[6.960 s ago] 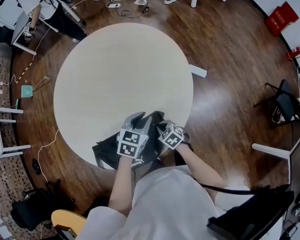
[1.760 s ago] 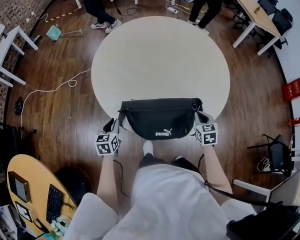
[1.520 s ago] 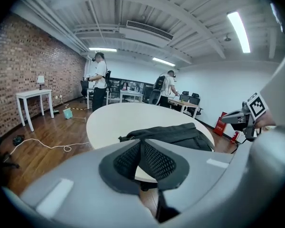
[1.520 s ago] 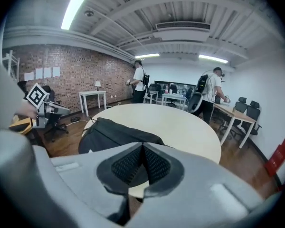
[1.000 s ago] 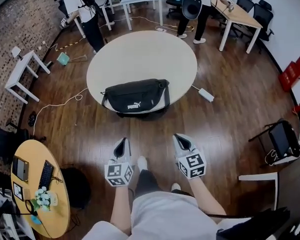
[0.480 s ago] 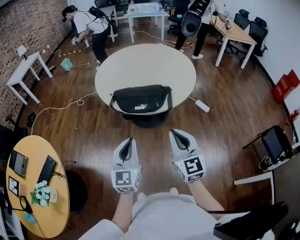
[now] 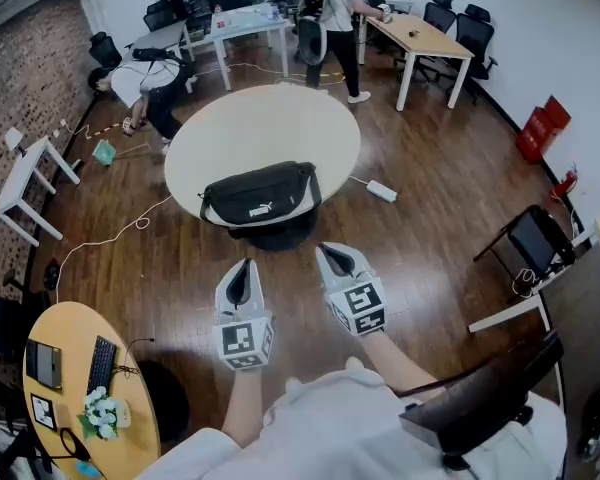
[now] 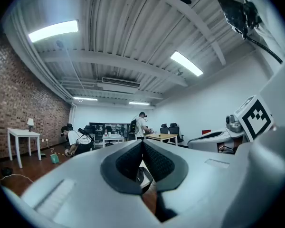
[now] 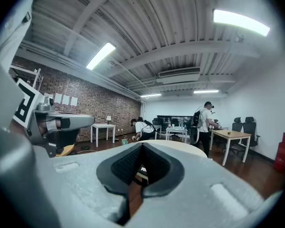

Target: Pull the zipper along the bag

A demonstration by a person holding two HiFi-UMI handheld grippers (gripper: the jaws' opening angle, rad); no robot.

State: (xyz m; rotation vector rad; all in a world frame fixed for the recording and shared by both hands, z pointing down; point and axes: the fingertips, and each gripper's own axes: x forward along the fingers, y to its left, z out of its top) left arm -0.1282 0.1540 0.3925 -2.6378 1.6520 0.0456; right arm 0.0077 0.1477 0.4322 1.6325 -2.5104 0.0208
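Fingers closed, empty on left gripper (image 7: 241,268), right gripper (image 7: 332,253); bag (image 7: 262,196) on bench (image 7: 280,118) well apart; zipper too small to judge; no pull under way.

A black bag (image 7: 260,196) is lying on the round table (image 7: 265,128), at its six o'clock edge. The left gripper (image 7: 242,268) and the right gripper (image 7: 333,255) are hovering side by side over the floor (image 7: 420,218), at six o'clock from the bag and well apart from it, both pointing toward twelve. A white power strip (image 7: 382,190) is lying at the table's four o'clock. One person (image 7: 145,76) is bending down at ten o'clock; another (image 7: 335,8) is standing at one.
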